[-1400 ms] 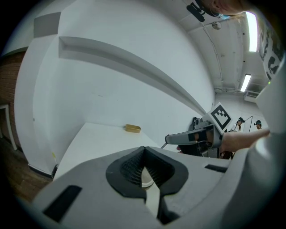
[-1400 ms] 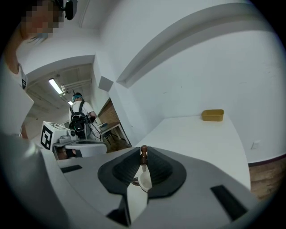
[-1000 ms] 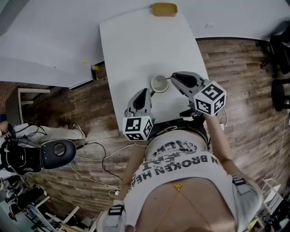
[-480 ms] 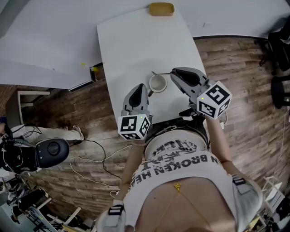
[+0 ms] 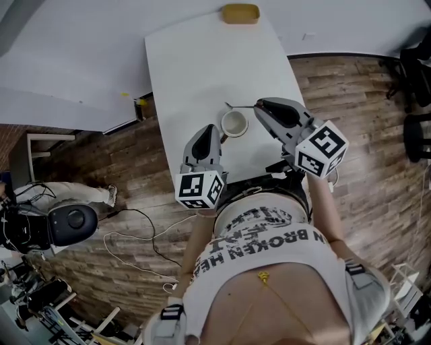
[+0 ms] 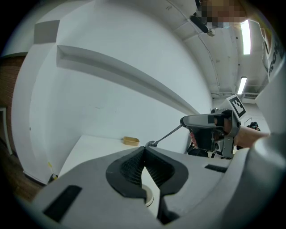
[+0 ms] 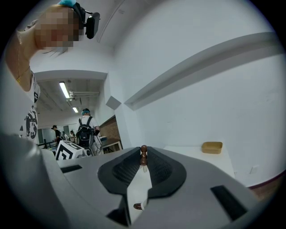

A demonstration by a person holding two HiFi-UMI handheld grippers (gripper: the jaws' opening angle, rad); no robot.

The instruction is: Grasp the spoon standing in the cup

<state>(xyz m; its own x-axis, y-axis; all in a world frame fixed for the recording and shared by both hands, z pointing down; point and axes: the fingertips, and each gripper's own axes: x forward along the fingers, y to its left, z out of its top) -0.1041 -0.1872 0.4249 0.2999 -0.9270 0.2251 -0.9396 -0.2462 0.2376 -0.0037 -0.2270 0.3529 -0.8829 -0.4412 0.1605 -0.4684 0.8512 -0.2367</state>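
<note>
The spoon (image 5: pixel 239 106) is not in the cup (image 5: pixel 235 124) any more. 1 second ago it stood in the cup. Now it is up in the air, just past the cup on the far side, and it lies almost flat.

The right tool (image 5: pixel 258 104) holds it. Its 2 jaws are squeezed on the spoon's brown handle (image 7: pixel 143 155), and the round end points away from the tool. The right tool has gone up a bit, and the spoon has gone up with it.

The left tool (image 5: pixel 209 130) is closed with nothing in it. It waits just beside the cup, on the side near the person.

The cup has not moved. It sits on the white desk (image 5: pixel 202 60), close to the near edge. A small yellow dish (image 5: pixel 244 13) sits at the far edge.

So I think the job is done: the spoon is grabbed and the grip looks tight.
</note>
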